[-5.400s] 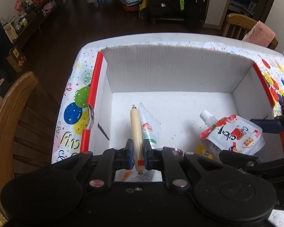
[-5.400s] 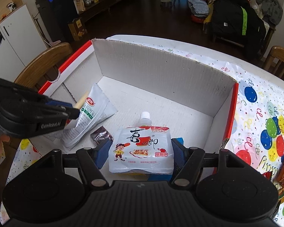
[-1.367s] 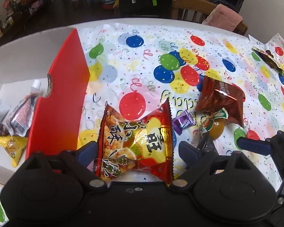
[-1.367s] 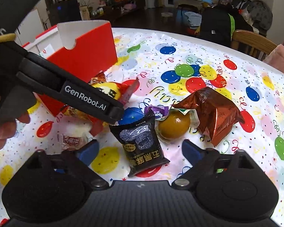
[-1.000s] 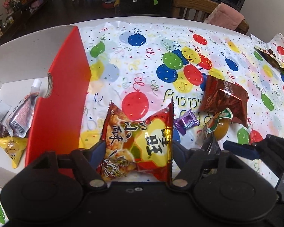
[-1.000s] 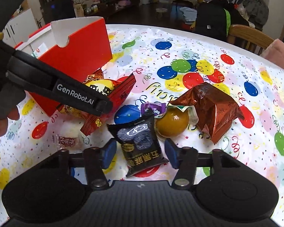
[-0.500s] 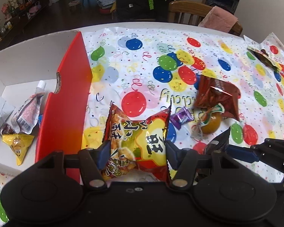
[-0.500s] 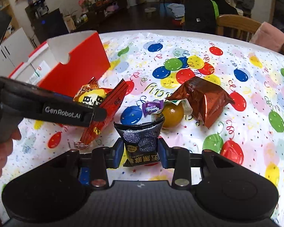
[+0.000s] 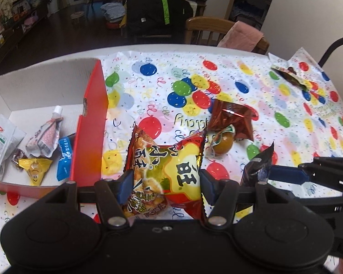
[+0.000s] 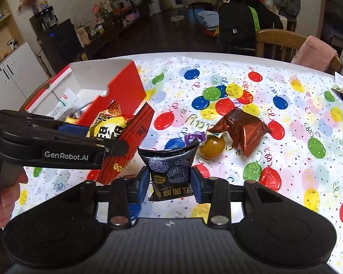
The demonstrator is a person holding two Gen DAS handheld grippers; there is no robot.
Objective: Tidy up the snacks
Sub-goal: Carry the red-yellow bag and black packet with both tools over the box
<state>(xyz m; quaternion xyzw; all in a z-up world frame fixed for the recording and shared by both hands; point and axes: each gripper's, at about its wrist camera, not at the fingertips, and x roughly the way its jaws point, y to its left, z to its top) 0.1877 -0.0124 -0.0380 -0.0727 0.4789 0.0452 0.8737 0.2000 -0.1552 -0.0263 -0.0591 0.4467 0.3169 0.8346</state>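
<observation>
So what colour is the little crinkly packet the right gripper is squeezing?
Black with bluish-purple rounds, the small crinkly plastic packet in the right gripper; clearest in the right wrist view.

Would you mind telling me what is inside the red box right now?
The red box holds a spouted pouch, a white sachet, a yellow triangular packet and a blue wrapper. Its near wall hides the rest.
</observation>
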